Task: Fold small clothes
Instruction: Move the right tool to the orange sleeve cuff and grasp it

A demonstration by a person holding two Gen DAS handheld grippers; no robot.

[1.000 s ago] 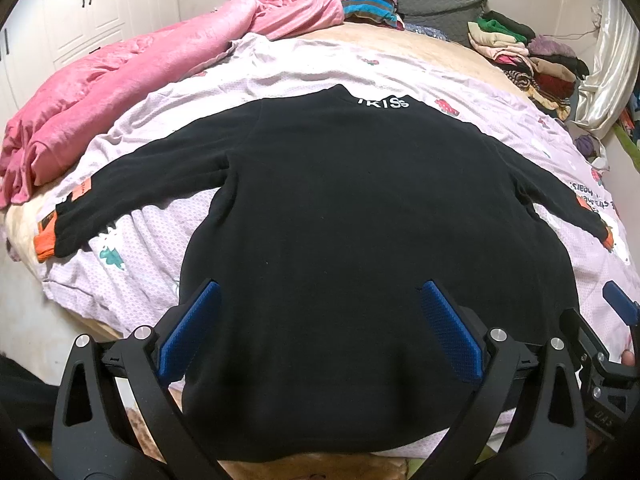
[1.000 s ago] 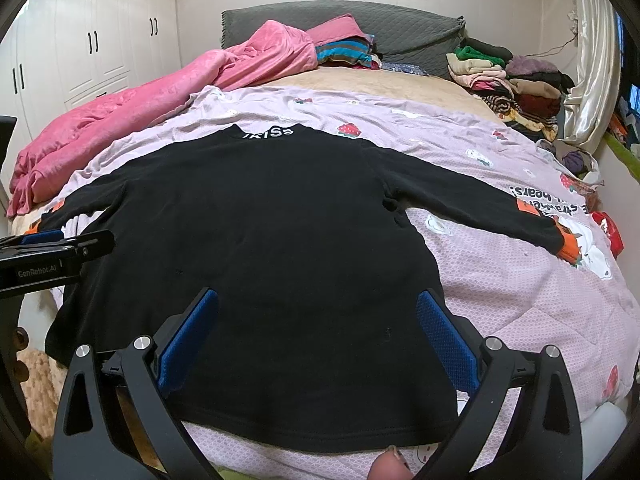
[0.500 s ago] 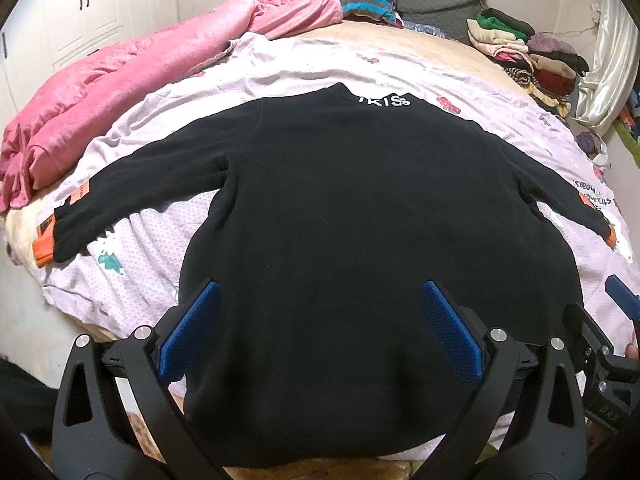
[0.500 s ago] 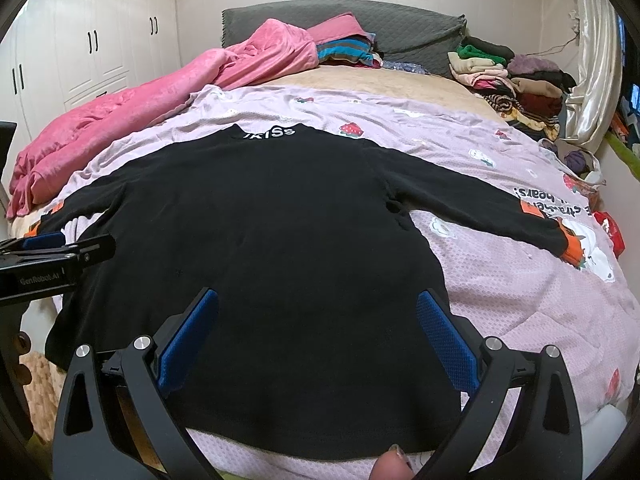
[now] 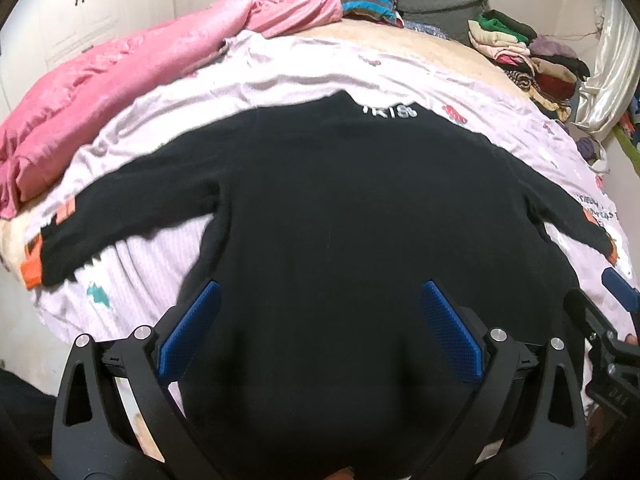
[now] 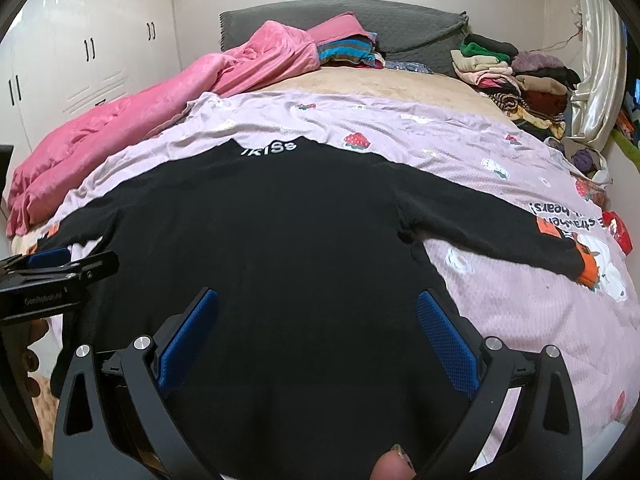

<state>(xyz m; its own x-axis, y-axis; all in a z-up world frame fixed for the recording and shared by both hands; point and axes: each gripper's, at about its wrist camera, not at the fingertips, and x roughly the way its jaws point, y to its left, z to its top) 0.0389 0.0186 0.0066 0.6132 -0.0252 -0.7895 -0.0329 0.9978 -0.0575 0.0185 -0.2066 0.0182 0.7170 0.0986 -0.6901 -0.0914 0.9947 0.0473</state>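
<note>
Both tools have eased a little lower and nearer the hem since a second ago, while the black sweater (image 5: 340,208) has stayed flat on the lilac sheet (image 6: 520,312) of the bed, sleeves spread to either side (orange cuffs at the ends), white lettering at the collar. Left tool (image 5: 318,330) hovers over the sweater's lower part, its blue pads (image 5: 188,330) spread wide and holding nothing. Right tool (image 6: 316,338) hangs likewise over the hem, pads (image 6: 448,344) wide apart, empty. A pink quilt (image 6: 160,112) lies along the far left side.
</note>
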